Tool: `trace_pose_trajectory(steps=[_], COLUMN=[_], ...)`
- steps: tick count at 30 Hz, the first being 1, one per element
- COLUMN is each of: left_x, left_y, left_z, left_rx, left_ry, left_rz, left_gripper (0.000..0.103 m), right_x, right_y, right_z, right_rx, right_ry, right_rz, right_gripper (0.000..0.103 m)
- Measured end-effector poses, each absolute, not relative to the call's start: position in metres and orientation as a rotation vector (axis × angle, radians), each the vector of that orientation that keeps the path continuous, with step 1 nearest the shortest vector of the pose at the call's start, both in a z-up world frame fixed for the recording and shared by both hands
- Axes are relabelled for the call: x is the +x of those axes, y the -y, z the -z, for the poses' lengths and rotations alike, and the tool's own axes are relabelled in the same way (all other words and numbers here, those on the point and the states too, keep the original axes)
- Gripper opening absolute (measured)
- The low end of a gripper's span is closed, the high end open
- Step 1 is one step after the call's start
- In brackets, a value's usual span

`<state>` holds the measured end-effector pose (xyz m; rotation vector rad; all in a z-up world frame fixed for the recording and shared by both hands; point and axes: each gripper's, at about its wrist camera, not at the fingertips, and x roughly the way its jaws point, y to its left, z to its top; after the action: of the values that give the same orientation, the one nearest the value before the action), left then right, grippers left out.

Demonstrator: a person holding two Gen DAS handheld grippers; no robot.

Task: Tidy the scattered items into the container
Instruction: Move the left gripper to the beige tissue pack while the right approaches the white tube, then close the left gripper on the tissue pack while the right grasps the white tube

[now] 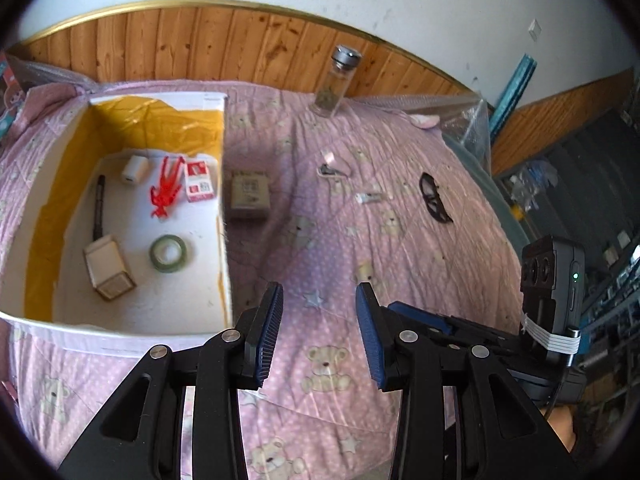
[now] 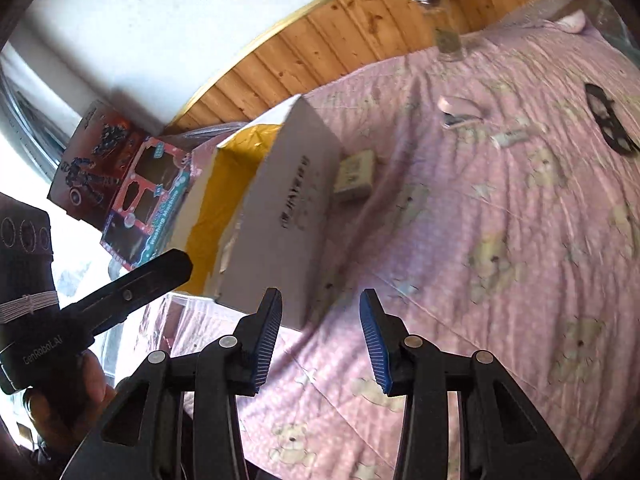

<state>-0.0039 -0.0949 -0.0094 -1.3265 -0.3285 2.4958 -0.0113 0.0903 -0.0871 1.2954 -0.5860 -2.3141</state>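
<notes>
Though claws [image 1: 319, 298] empty, box [image 1: 250, 196] beyond.

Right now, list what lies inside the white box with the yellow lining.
White box holds a black pen, white charger, red toy figure, red-white packet, tape roll, small carton. Near wall hides the rest.

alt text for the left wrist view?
The left gripper, jaws open and empty, hangs over a pink bear-print quilt beside a white box holding a tape roll, red toy and marker.
</notes>
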Motion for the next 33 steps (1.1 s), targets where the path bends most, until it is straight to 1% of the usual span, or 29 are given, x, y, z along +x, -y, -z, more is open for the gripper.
trace_pose_trajectory(steps=[3,6,9,12,18,21,25,30,33], left_x=[-0.009,-0.027,-0.053,-0.081,-0.132,-0.152,-0.177,-0.204,-0.216], left_y=[0.070,0.056,0.053,0.047,0.042,0.043,0.046,0.048,0.044], left_z=[0.017,0.024,0.029,0.038,0.066,0.080,0.101,0.129,0.137], left_rx=[-1.372,-1.420,-1.456,-1.505,-1.633,-1.692,-1.763,-1.841,-1.834], left_ry=[0.260,0.224,0.211,0.200,0.223,0.214,0.184,0.130,0.040], left_rz=[-2.488,-2.516,-2.577,-2.613,-2.651,-2.686,-2.732,-2.755,-2.794], left_gripper=[0.041,0.042,0.045,0.046,0.046,0.046,0.046,0.046,0.046], right_x=[-0.004,-0.006,-0.010,-0.018,-0.048,-0.070,-0.107,-0.163,-0.192], right_y=[-0.123,-0.148,-0.166,-0.181,-0.207,-0.217,-0.229,-0.226,-0.223], right_z=[0.102,0.103,0.097,0.094,0.096,0.101,0.109,0.127,0.142], right_rx=[1.339,1.338,1.314,1.316,1.352,1.378,1.424,1.488,1.526], right_ry=[0.661,0.721,0.750,0.755,0.769,0.791,0.820,0.733,0.668], right_rz=[2.341,2.374,2.405,2.419,2.441,2.445,2.462,2.498,2.529], right_gripper=[0.042,0.043,0.043,0.043,0.044,0.050,0.051,0.051,0.052])
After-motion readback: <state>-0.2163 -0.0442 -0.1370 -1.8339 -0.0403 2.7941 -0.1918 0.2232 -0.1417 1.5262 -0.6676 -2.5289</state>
